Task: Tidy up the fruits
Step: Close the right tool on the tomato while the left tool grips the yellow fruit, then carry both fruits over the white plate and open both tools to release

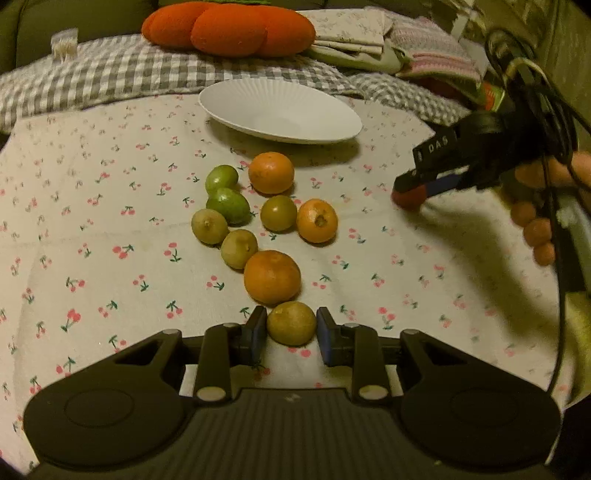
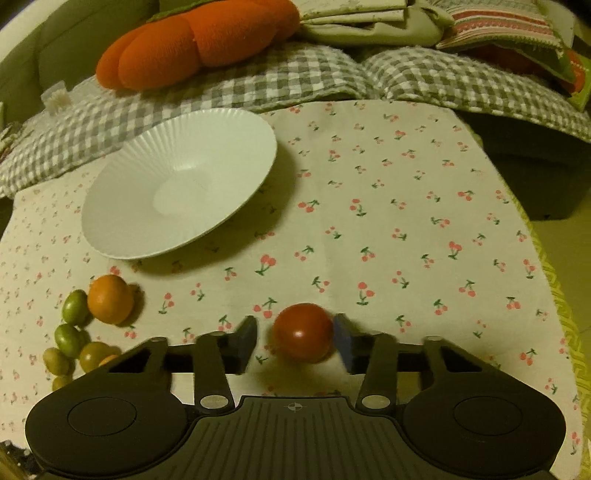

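A cherry-print cloth (image 1: 110, 229) covers the whole work surface, and behind it lies a grey checked blanket (image 1: 110, 74) with a big orange pumpkin-shaped cushion (image 1: 229, 27) resting on it. On the cloth's far side sits a white ribbed plate (image 1: 280, 110), with nothing on it.

In front of the plate the fruits lie in a loose cluster. Largest are three oranges: one (image 1: 271, 172) nearest the plate, one (image 1: 317, 220) to its right and closer, and one (image 1: 272, 277) closer still. Around them are smaller greenish fruits: two bright green ones (image 1: 221, 178) (image 1: 229, 205) touching each other, a darker one (image 1: 278, 213) just beside the right-hand orange, and two yellowish ones (image 1: 209, 226) (image 1: 239, 248) toward the left.

The left gripper (image 1: 291, 330) is low over the cloth, its jaws set on either side of another yellowish fruit (image 1: 291, 323); narrow gaps show on both sides, so it is not clamped.

Well off to the right, away from the cluster, the right gripper (image 2: 295, 339) has a red tomato-like fruit (image 2: 303, 332) between its jaws. The right pad (image 2: 341, 341) meets the fruit, while the left pad stands clear, so the jaws are partly open and not gripping.
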{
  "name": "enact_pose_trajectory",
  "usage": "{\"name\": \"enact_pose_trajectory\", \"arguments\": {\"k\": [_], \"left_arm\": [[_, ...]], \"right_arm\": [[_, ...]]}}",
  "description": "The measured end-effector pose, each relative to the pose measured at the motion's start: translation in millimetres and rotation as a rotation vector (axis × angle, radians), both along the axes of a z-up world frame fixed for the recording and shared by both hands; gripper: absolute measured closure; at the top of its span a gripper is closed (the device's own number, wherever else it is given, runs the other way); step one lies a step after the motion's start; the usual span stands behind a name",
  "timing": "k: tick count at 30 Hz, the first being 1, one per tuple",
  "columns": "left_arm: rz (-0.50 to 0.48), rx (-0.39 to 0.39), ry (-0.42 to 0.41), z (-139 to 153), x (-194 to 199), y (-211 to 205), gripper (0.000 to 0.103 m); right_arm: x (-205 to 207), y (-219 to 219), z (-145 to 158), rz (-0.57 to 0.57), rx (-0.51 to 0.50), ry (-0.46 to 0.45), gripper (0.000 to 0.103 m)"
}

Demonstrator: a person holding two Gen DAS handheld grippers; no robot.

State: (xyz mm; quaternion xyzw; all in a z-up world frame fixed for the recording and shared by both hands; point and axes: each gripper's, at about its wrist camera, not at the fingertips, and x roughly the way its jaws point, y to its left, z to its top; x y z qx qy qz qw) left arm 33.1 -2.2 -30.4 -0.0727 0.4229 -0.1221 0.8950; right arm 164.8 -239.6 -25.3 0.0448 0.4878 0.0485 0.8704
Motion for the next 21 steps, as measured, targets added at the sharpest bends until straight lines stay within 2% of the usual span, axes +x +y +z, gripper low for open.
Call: {"name": "enact_pose_trajectory", "arguments": {"k": [6, 9, 13, 16, 18, 21], "left_arm": [[0.045, -0.065, -0.013, 18, 0, 21, 0.076], [0.076, -0.071, -0.035, 31, 8, 30, 0.076], [0.101, -0.060, -0.071, 52, 30, 35, 0.076], [0.093, -0.008, -0.137, 68, 52, 31, 0.076], [0.083, 0.033, -0.177, 72, 69, 25, 0.076], [0.075, 0.053, -0.196, 73, 96, 17, 0.076]], "right_arm": [[-9, 7, 15, 0.024, 0.044, -0.029, 0.069], [-10, 10, 21, 0.033, 0.065, -0.033, 0.069], [-6, 16, 30, 0.038, 0.086, -0.046, 0.069], [-1, 19, 38, 0.037, 0.110, -0.060, 0.069], [4, 24, 43, 0.040, 0.119, -0.073, 0.069], [16, 29, 47, 0.042, 0.122, -0.090, 0.069]]}}
